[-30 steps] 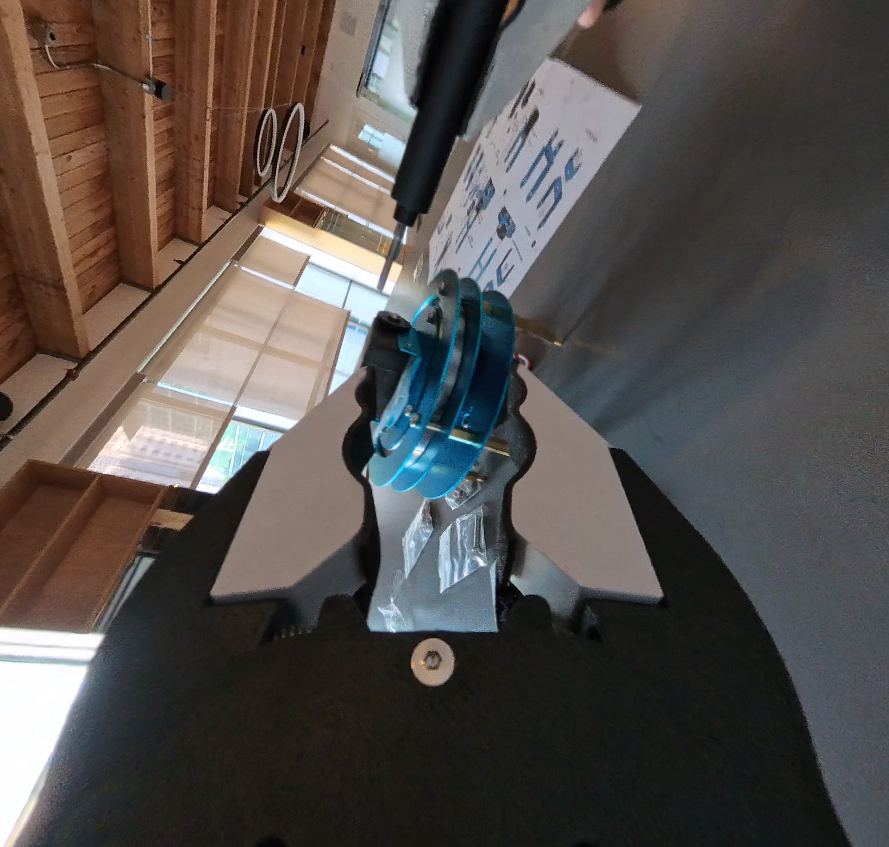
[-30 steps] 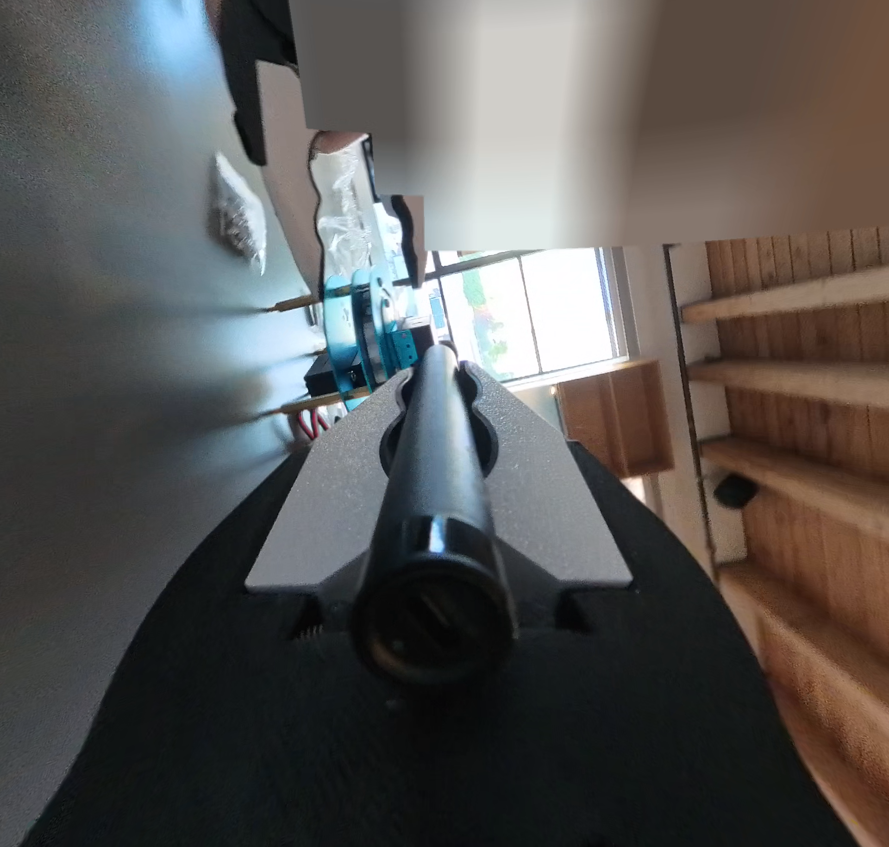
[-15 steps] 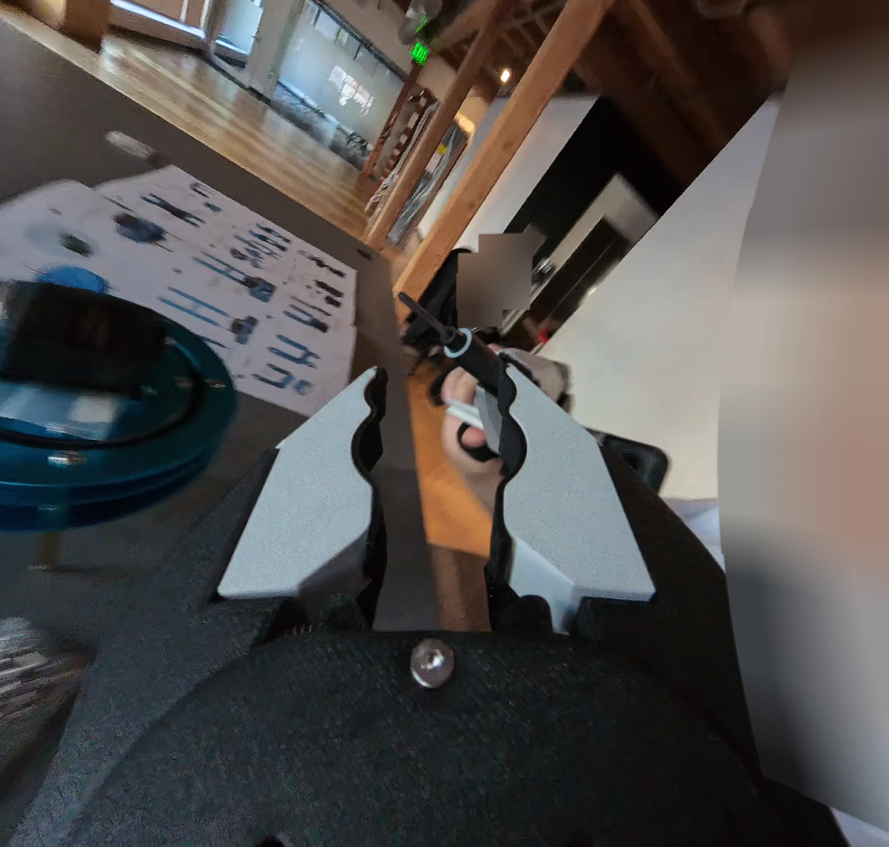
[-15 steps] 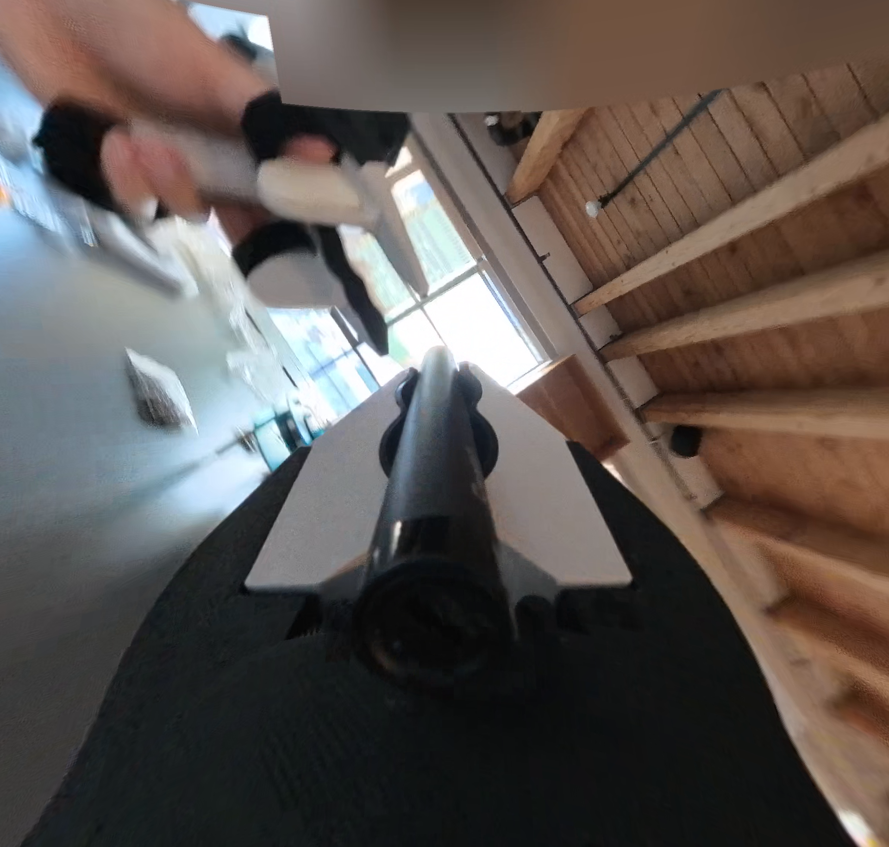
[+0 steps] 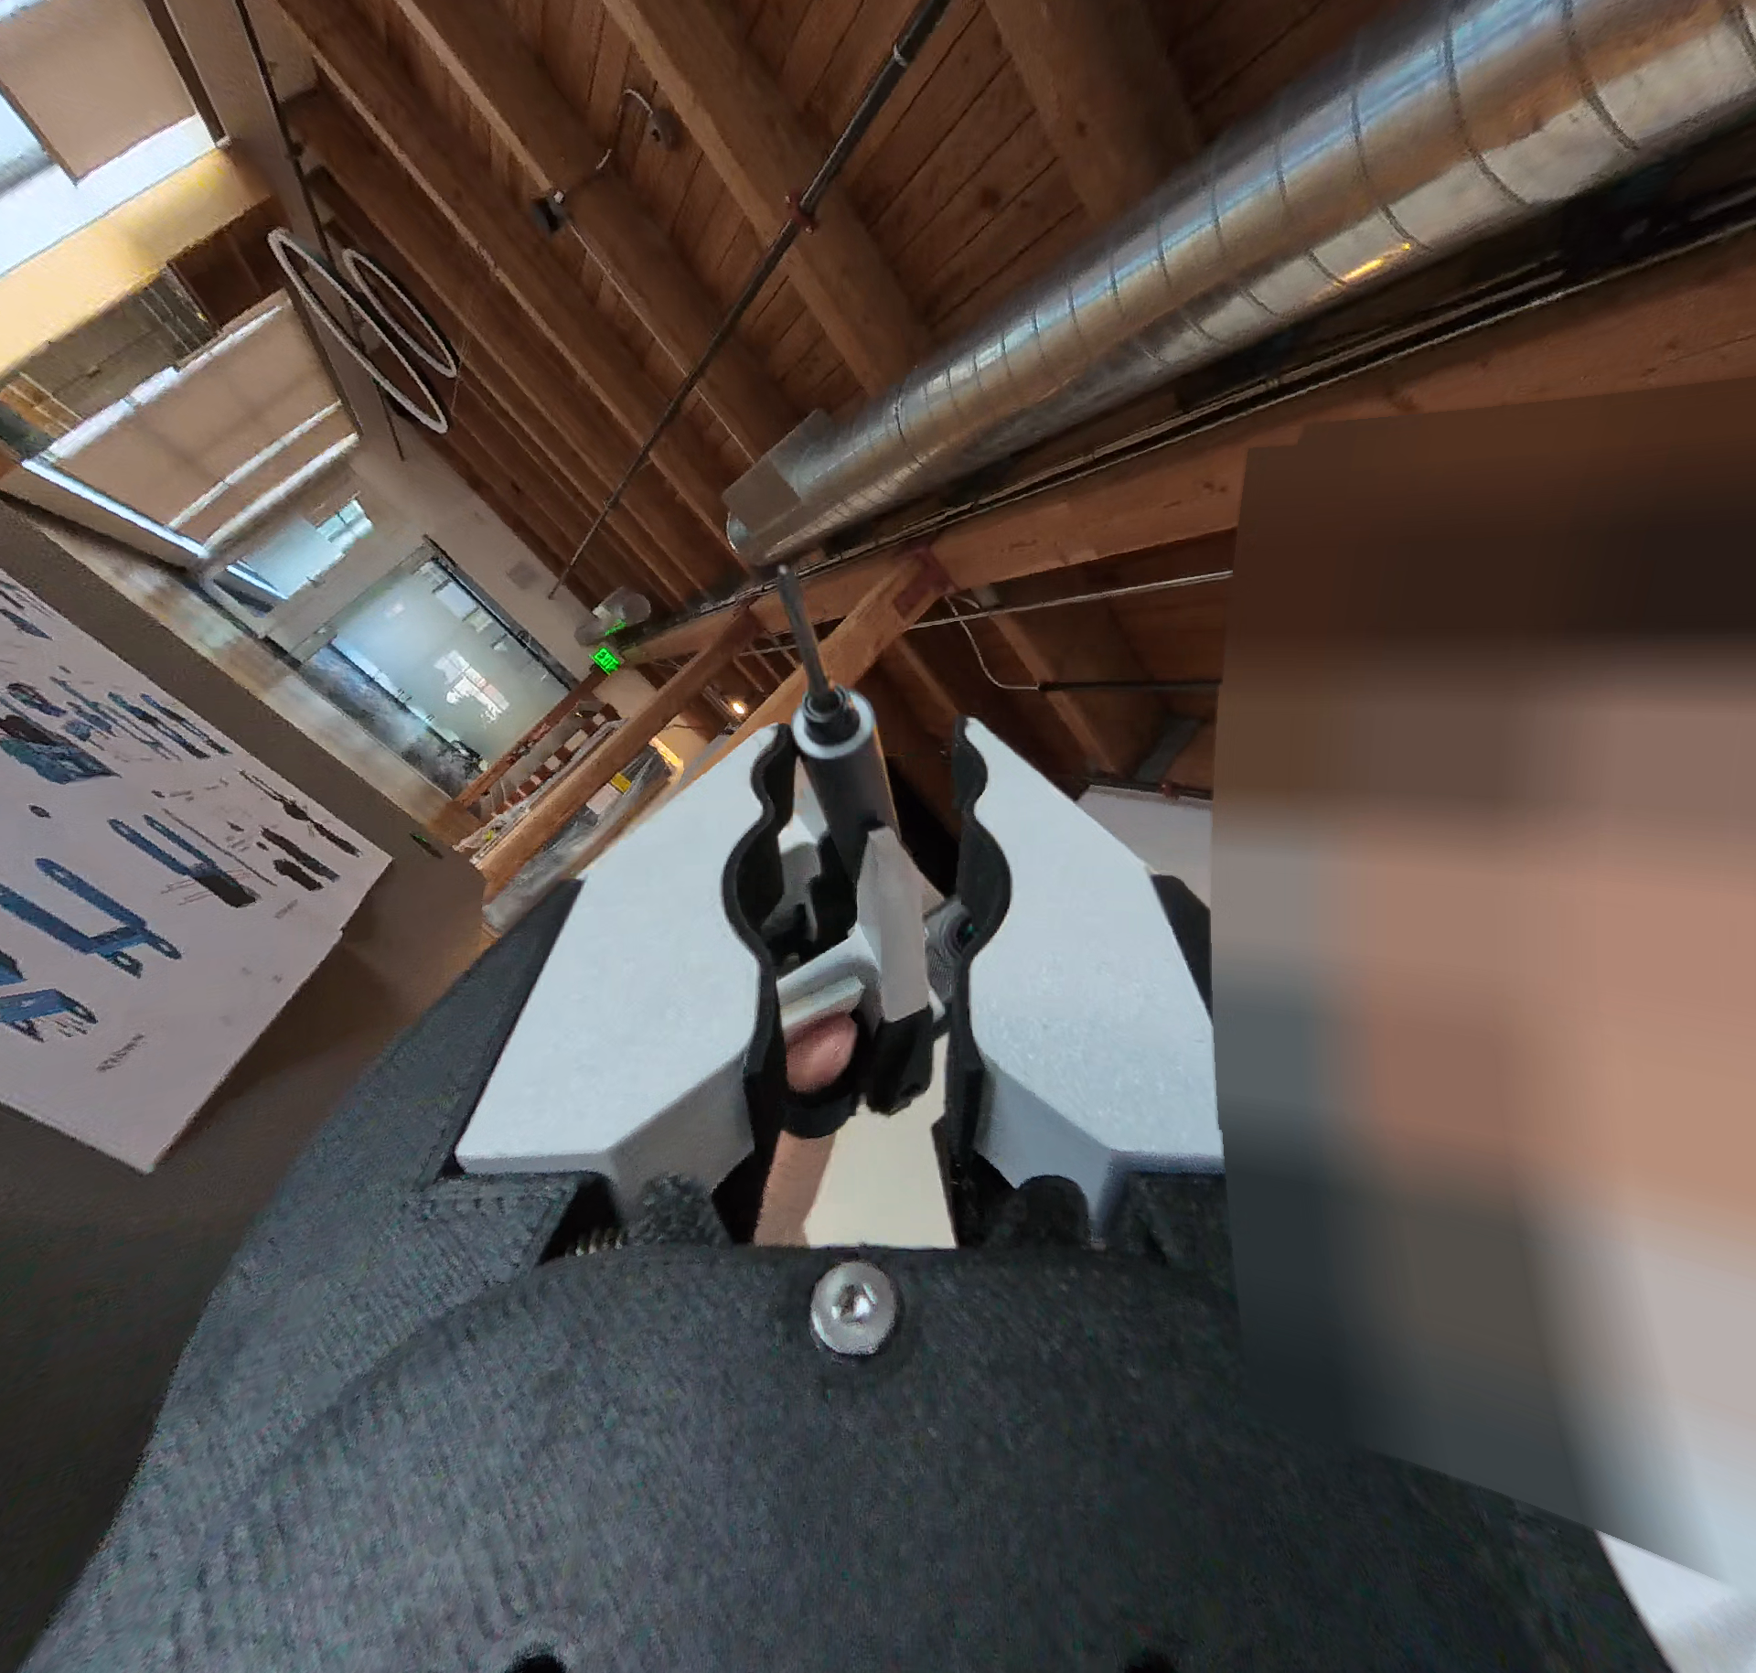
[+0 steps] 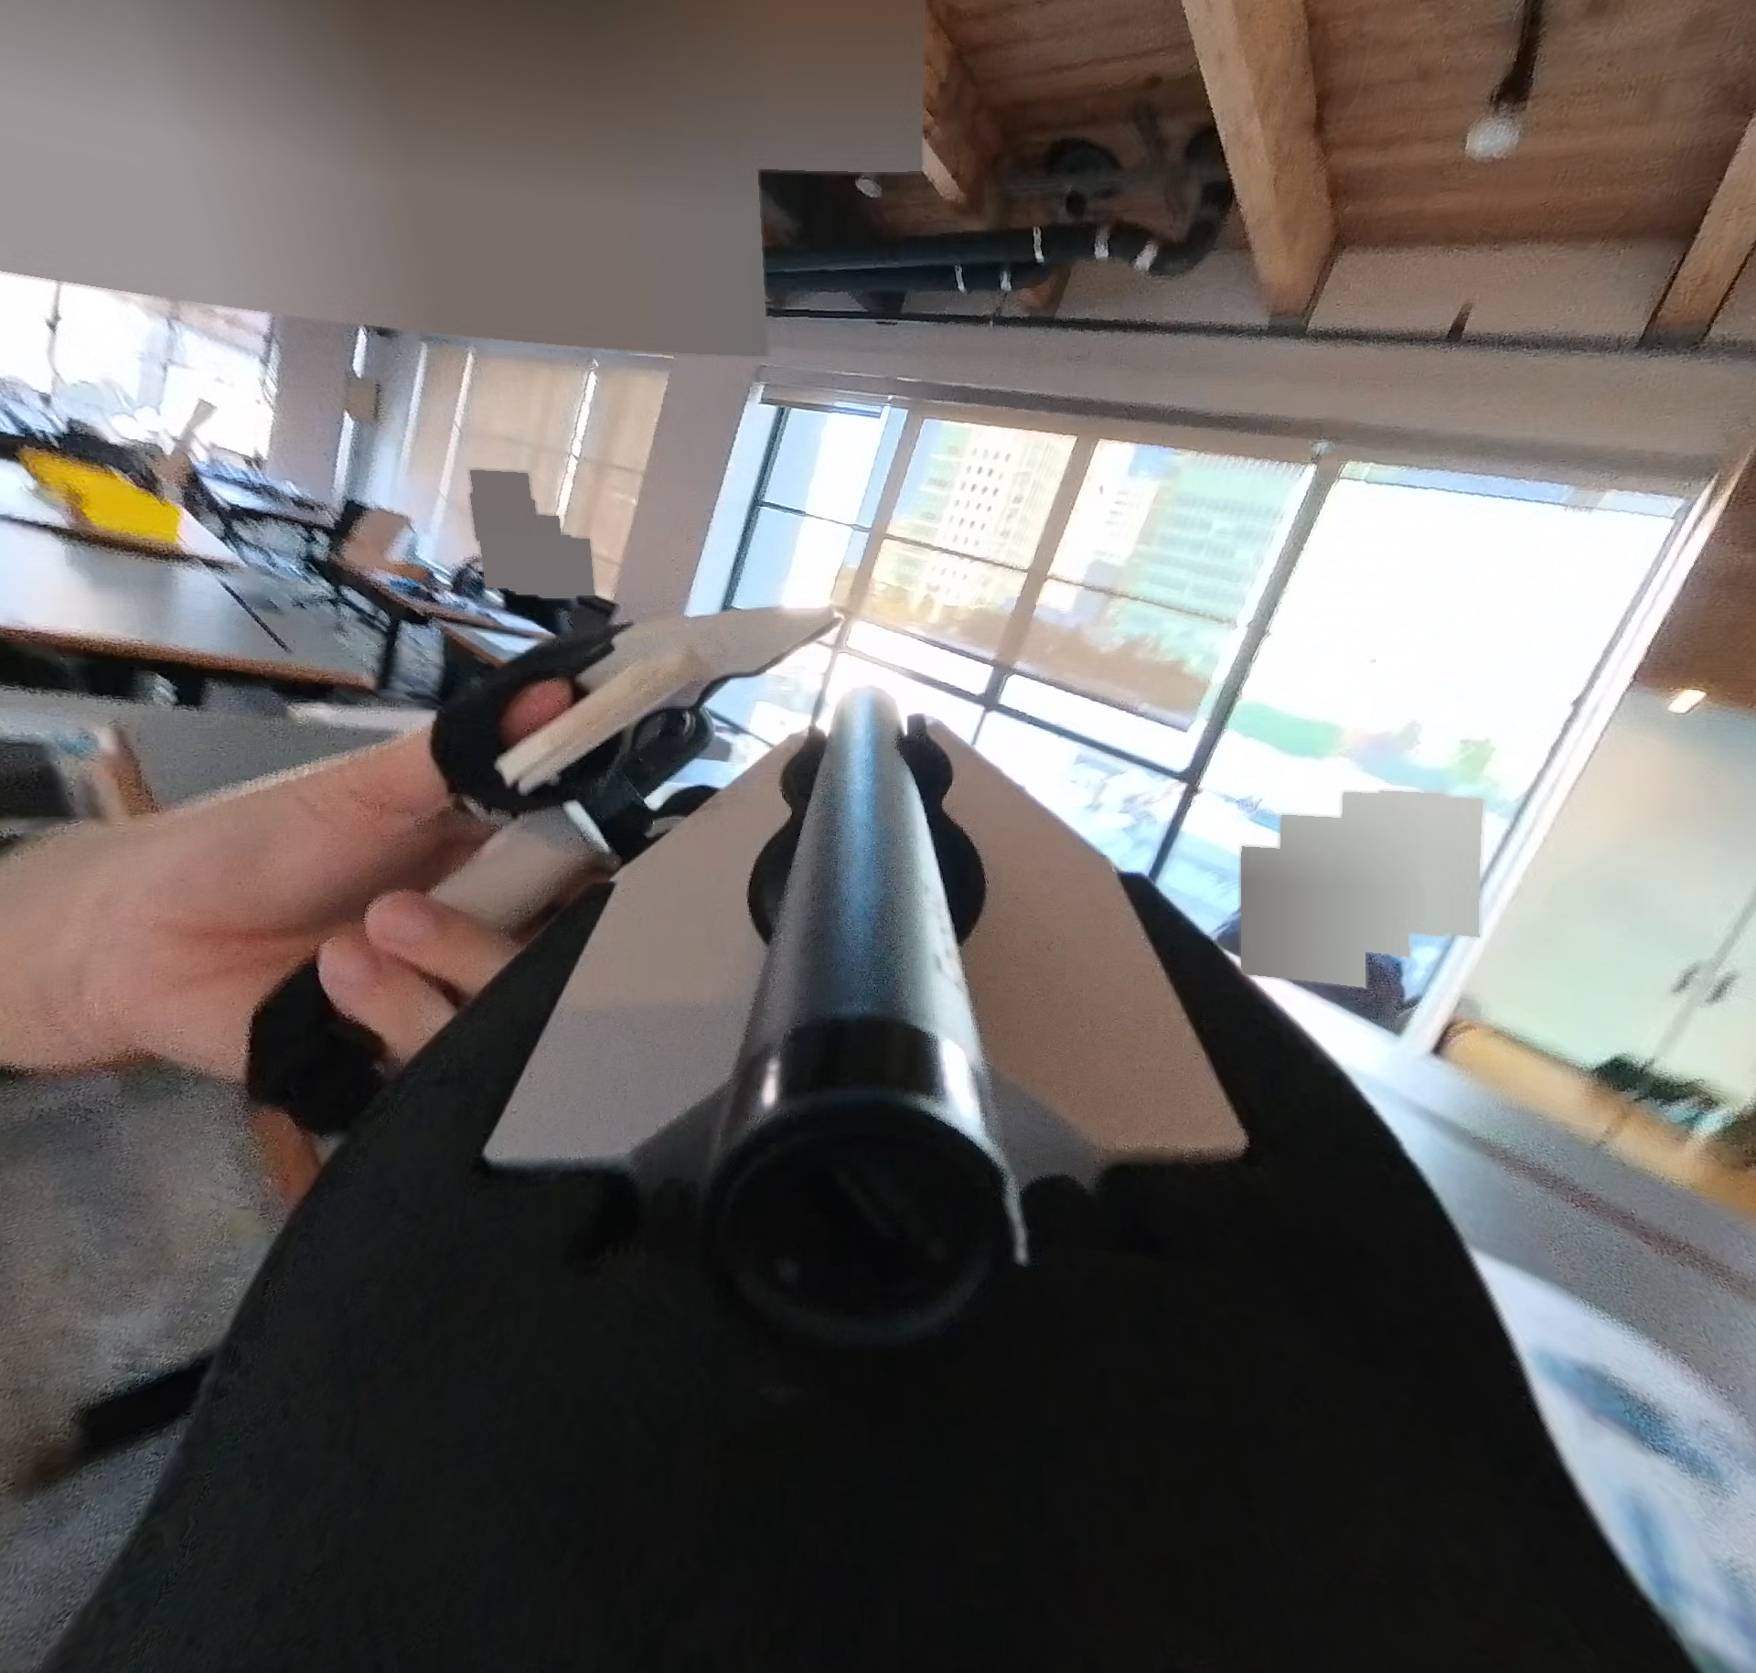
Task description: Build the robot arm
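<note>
The left tool [image 5: 869,772] gapes empty; beyond it the right tool [image 5: 879,915] grips a black screwdriver [image 5: 836,753].

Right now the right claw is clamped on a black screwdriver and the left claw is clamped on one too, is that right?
Not quite. The right claw is shut on the black screwdriver, but the left claw is open and holds nothing. In the left wrist view, the screwdriver seen through its gap sits farther off, in the other claw.

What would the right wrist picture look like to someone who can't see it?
The right gripper is shut on a black screwdriver pointing at bright windows. To its left, a hand holds the left gripper; wooden beams run overhead.
</note>
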`<state>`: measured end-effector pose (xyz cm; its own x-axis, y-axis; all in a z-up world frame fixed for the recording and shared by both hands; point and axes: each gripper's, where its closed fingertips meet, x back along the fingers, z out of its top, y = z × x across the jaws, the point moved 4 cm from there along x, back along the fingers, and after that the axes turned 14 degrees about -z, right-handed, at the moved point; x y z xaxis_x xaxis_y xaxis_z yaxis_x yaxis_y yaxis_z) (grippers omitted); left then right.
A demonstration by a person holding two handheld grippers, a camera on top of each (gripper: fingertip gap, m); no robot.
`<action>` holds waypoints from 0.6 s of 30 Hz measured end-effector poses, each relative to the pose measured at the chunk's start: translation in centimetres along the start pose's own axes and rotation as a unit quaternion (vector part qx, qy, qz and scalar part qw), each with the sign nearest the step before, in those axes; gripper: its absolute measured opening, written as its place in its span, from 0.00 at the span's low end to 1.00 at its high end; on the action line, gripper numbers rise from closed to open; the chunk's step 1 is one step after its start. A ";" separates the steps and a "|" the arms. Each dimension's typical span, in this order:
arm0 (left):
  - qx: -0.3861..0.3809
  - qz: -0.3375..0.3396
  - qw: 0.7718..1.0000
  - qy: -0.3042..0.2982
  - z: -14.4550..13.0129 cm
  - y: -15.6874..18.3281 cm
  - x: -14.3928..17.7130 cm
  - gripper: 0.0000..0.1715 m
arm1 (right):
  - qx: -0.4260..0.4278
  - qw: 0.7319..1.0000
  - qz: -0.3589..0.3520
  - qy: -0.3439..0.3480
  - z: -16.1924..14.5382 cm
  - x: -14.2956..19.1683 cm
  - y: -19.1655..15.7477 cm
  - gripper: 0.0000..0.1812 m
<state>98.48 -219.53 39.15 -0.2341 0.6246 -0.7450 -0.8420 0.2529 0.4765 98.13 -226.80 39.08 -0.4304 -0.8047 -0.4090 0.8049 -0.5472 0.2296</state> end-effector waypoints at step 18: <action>0.004 0.224 0.974 -0.044 5.0 -3.6 5.4 0.08 | -0.130 0.967 0.036 -0.214 -4.3 -0.7 3.8 0.28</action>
<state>102.66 -213.37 35.71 -0.5336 0.7348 -0.4188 -0.6618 -0.0545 0.7477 103.28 -227.35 36.42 -0.4550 -0.8903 0.0165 0.8903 -0.4552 -0.0091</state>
